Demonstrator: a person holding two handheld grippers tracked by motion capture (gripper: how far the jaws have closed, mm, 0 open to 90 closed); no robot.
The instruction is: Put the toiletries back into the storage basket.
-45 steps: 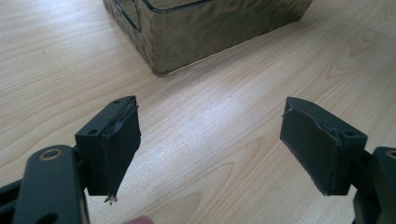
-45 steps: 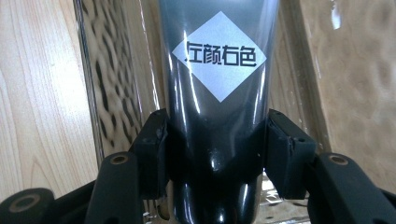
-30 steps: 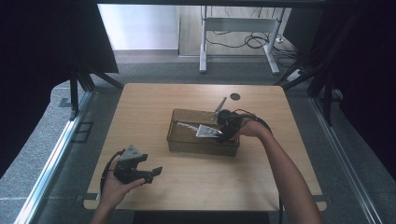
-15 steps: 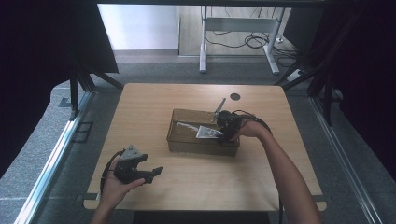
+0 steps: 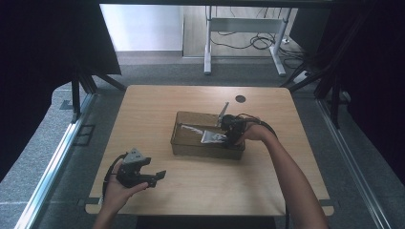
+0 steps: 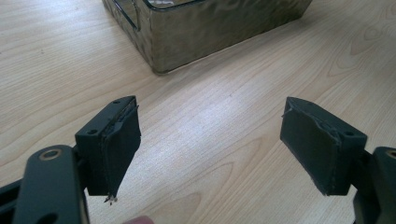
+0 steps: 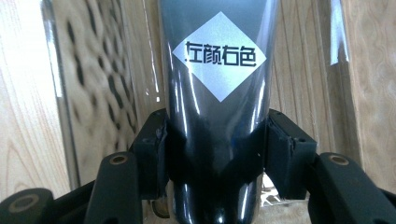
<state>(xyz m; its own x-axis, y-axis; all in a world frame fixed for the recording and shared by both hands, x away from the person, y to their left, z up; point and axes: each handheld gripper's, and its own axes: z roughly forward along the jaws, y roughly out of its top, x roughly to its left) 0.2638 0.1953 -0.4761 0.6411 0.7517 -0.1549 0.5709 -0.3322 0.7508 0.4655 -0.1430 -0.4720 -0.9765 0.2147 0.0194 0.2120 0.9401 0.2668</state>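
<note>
- Plainly, the glossy grey tube point(image 7: 217, 116) is lying inside the clear box point(image 5: 184, 143) mid-table, looking light, smooth and probably slippery, its skin likely yielding under squeeze.
- The right gripper point(image 7: 215, 151) is clamping its lower body from both sides; gripping below the label seems sensible.
- The left gripper point(image 6: 210, 149) is idling spread apart over bare table point(image 5: 143, 105), nothing between its jaws.
</note>
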